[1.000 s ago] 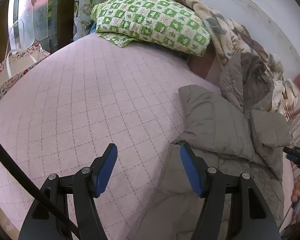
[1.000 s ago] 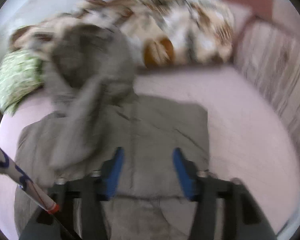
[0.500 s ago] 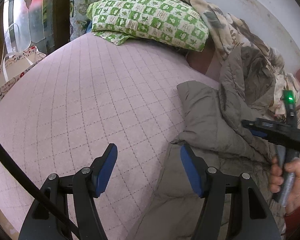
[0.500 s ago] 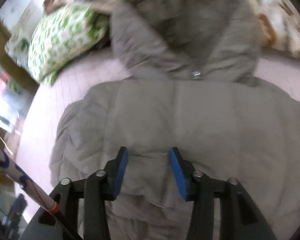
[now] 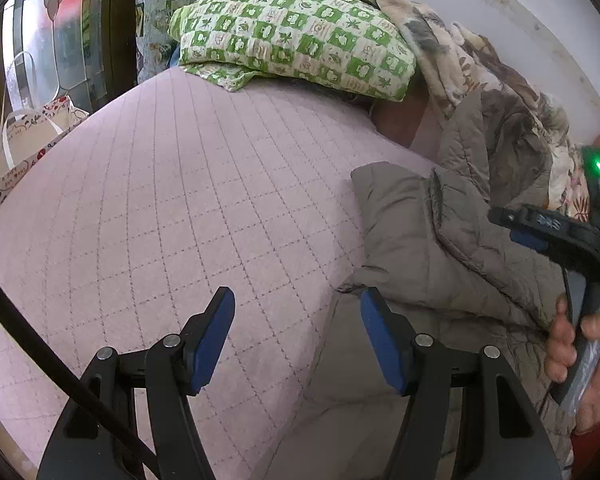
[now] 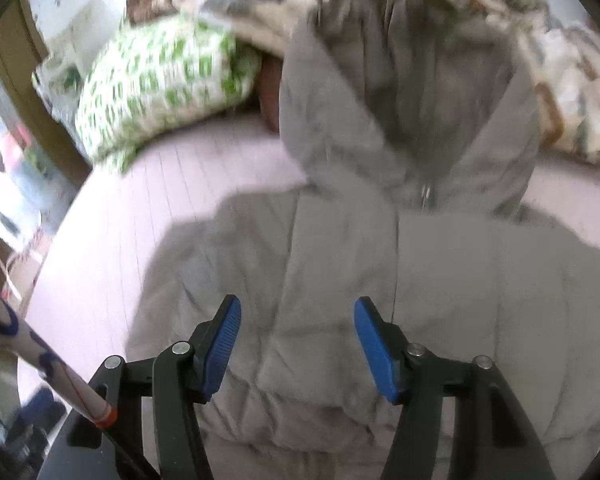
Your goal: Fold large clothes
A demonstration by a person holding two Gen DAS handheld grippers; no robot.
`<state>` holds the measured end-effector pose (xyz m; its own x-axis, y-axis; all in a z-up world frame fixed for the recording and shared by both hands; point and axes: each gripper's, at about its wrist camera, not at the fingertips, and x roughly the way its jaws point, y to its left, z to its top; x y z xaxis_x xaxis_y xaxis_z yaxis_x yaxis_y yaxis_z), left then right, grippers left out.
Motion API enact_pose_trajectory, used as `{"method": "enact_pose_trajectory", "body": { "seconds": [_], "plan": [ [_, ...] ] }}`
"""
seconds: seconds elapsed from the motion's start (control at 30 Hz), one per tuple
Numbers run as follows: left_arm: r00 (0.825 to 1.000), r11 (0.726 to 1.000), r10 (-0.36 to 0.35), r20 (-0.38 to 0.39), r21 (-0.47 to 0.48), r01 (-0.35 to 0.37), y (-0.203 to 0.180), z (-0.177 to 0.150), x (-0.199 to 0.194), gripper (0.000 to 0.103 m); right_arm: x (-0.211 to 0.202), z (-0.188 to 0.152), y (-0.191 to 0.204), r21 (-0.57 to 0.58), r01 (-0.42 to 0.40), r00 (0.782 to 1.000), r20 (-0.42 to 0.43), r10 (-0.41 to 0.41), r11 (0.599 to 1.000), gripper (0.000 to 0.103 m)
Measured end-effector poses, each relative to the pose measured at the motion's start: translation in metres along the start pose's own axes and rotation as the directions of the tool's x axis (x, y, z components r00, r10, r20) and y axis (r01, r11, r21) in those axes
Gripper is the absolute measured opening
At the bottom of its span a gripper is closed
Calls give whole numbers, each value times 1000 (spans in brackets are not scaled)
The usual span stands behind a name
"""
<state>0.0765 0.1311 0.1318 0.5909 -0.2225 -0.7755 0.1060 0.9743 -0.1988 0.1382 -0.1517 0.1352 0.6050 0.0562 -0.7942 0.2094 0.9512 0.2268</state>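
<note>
The left black two-finger gripper with blue pads (image 5: 296, 336) points steeply downward, its jaws standing apart with nothing pinched between them. The right black two-finger gripper with blue pads (image 6: 296, 344) also tilts downward, its jaws opening and no material caught between the pads. In the left wrist view, a bare hand (image 5: 580, 356) wraps the right gripper's handle.

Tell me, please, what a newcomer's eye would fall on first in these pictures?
Probably the grey puffy coat spread across the pink quilted bed, hood towards the wall. Next, the green checked pillow at the bed's far end. The right gripper hovers over the coat, jaws opening with nothing between them.
</note>
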Motion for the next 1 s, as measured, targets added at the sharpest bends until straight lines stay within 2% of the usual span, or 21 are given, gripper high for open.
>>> {"method": "enact_pose_trajectory", "body": {
  "seconds": [0.03, 0.1, 0.17, 0.23, 0.43, 0.53, 0.6, 0.67, 0.8, 1.0],
  "plan": [
    [1000, 1000, 3, -4, 2, -3, -1, 0, 1, 64, 5, 3, 3, -1, 17, 1000, -4, -17, 1000, 64],
    [1000, 1000, 8, -14, 9, -8, -3, 0, 4, 64, 30, 6, 4, 6, 63, 996, -68, -62, 998, 63],
    [1000, 1000, 23, -7, 20, -23, -5, -1, 3, 64, 53, 2, 3, 40, 73, 988, -140, -66, 997, 64],
    [998, 998, 54, 9, 37, -54, -8, -1, 2, 64, 53, -5, 7, 46, 66, 985, -163, -58, 997, 64],
    [997, 994, 83, 6, 77, -83, -19, -4, 3, 64, 33, -42, 33, -139, 37, 973, -223, -68, 990, 64],
    [996, 991, 93, 8, 101, -93, -27, -8, 3, 64, 32, -53, 39, -214, 60, 977, -190, -102, 975, 65],
    [995, 989, 97, 10, 108, -98, -32, -12, 1, 64, 23, -49, 40, -210, 61, 978, -182, -100, 976, 65],
    [996, 990, 86, 5, 115, -86, -35, -15, 1, 64, 0, -40, 33, -175, 16, 988, -150, -43, 984, 66],
    [997, 982, 82, -12, 170, -79, -52, -23, 6, 64, -46, -20, 9, -167, 27, 996, -82, -42, 985, 70],
    [997, 979, 50, -60, 202, -37, -69, -31, 15, 64, -75, 48, -55, 19, 102, 995, -7, -102, 995, 76]
  ]
}}
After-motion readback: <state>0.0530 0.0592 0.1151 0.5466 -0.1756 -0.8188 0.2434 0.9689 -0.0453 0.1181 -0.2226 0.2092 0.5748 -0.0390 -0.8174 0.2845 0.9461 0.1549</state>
